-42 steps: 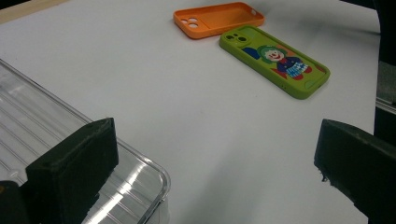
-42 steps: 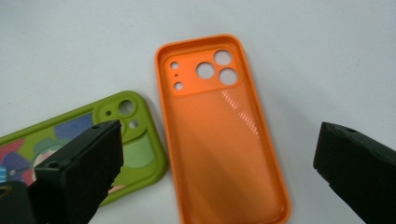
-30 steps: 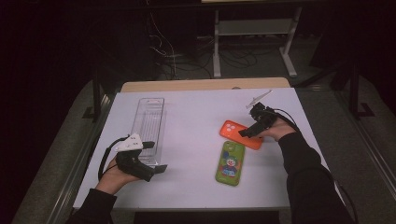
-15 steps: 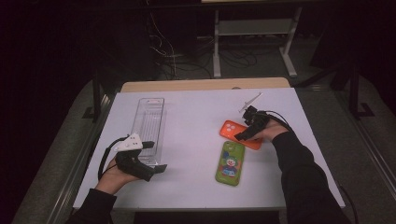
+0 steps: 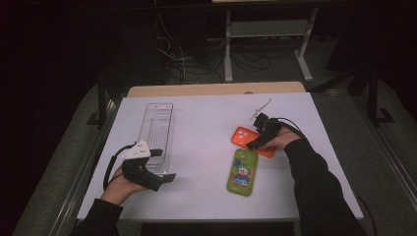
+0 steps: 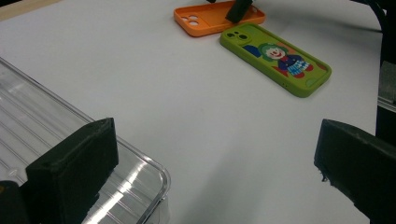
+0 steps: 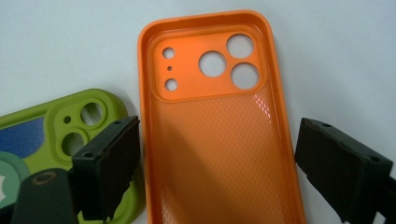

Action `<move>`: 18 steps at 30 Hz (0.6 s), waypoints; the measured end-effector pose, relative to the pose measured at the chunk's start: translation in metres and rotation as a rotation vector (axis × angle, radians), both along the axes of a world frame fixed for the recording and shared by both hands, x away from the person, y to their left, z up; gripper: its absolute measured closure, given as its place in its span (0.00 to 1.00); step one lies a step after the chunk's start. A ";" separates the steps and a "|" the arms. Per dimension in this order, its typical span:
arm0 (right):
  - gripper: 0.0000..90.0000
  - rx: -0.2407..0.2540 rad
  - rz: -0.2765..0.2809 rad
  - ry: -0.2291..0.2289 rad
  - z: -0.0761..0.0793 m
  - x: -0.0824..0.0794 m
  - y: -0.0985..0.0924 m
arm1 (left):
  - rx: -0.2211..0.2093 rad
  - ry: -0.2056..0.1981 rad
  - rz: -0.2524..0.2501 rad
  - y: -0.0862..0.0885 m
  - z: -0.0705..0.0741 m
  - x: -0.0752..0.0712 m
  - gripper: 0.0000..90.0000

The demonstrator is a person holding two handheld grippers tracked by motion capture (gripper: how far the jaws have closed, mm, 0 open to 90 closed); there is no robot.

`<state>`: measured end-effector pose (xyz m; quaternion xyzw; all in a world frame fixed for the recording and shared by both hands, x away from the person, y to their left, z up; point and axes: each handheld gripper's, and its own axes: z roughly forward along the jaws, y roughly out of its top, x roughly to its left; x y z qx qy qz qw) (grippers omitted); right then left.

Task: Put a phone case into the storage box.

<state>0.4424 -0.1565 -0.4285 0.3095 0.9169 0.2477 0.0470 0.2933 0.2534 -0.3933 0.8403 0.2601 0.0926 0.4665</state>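
Your right gripper (image 7: 212,158) hangs low over the orange soft-plastic phone case (image 7: 215,126), which lies hollow side up toward the right edge of the white tabletop (image 5: 206,128). Its jaws have just been closing a little and now straddle the case across its width, one on each long side; the right one stands clear of the wall, the left one sits close against it, and neither yet seems to press, so nothing is gripped. That left jaw sits right over the corner of the green phone case with a clown print (image 7: 56,140), which lies just beside the orange one, nearer your edge of the tabletop. That is the risk: if you squeeze from here the jaw may catch the green rim and drag both cases, or slip off the thin orange wall and let the case pop away. The soft walls may also buckle inward under a hard pinch. Your left gripper (image 5: 160,164) rests near the left edge, jaws spread wide and holding nothing, one jaw over the near end of the clear ribbed plastic tray (image 5: 157,130); a careless move there could shove that tray.
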 end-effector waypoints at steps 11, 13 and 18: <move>0.14 -0.015 0.033 -0.007 -0.005 0.002 0.000 | 0.003 0.000 0.000 0.001 0.000 0.001 0.00; 0.14 -0.024 0.045 -0.009 -0.007 0.001 0.000 | 0.003 0.000 0.001 0.001 0.000 0.000 0.00; 0.13 -0.035 0.068 -0.011 -0.010 0.002 -0.001 | 0.000 0.002 0.001 0.000 -0.001 0.000 0.00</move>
